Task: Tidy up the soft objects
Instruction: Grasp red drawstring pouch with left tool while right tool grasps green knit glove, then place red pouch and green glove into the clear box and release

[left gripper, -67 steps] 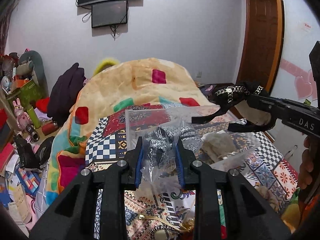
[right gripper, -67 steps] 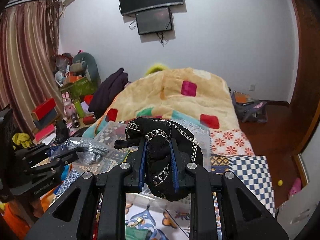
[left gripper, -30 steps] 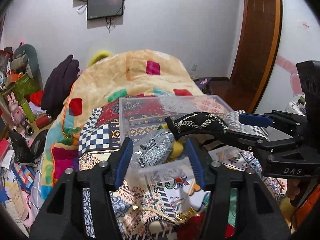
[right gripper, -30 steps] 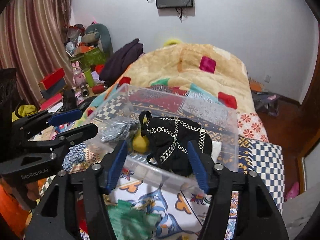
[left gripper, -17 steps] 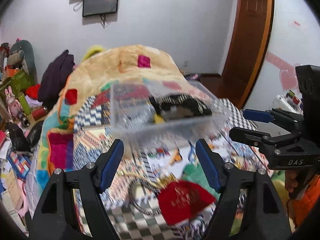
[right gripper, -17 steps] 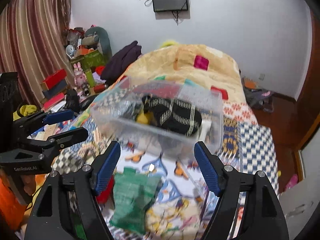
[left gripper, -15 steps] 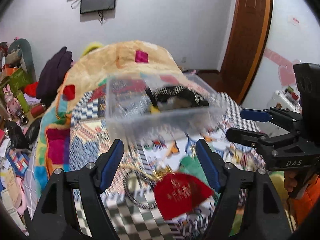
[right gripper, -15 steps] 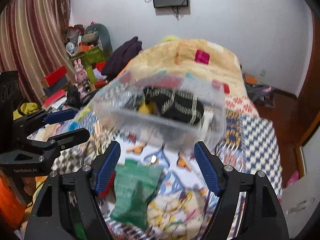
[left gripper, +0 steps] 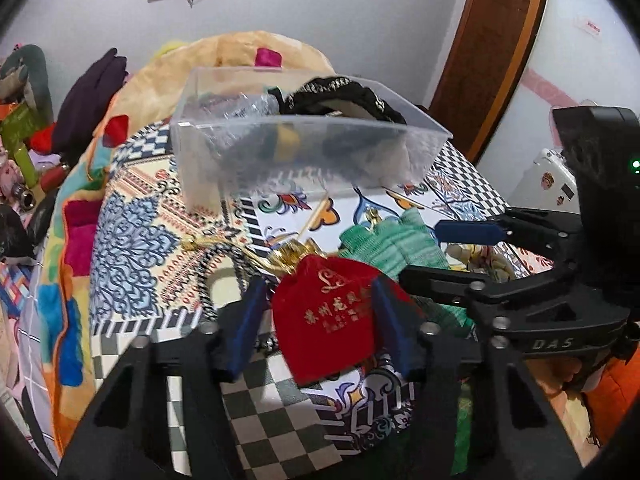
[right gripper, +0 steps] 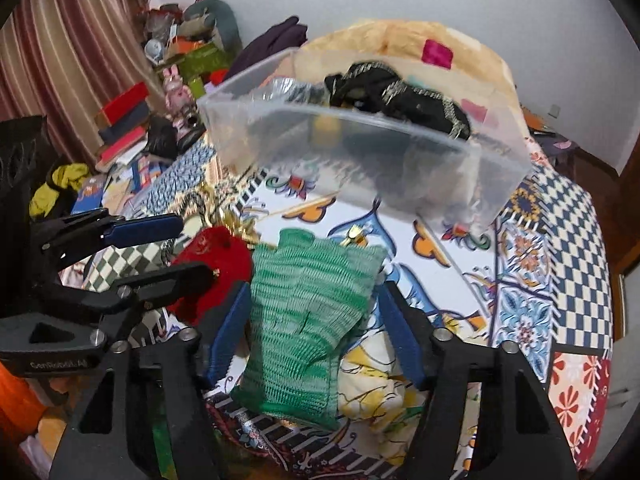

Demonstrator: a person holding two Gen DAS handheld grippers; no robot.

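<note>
A clear plastic bin [left gripper: 304, 152] [right gripper: 360, 160] stands on the patterned bed cover. In it lie a black chain-trimmed bag [left gripper: 340, 94] [right gripper: 400, 94], a silvery packet [left gripper: 248, 106] and a yellow item. My left gripper [left gripper: 316, 312] is open, its jaws either side of a red velvet pouch [left gripper: 328, 316] [right gripper: 212, 264] lying on the bed. My right gripper [right gripper: 312, 320] is open, its jaws either side of a green knitted piece [right gripper: 308, 312] [left gripper: 388, 240] lying on the bed. Neither is closed on its item.
A gold-tasselled cord and a black-white rope [left gripper: 224, 256] lie left of the pouch. A yellow-white cloth [right gripper: 376, 376] lies under the green piece. A folded orange blanket [left gripper: 240, 52] lies behind the bin. Clutter [right gripper: 132, 120] fills the floor at left. A wooden door [left gripper: 500, 40] stands at right.
Both grippers let go of the silvery packet and the black bag into the bin, opened, drew back and dropped down. They now straddle the red pouch and the green knit.
</note>
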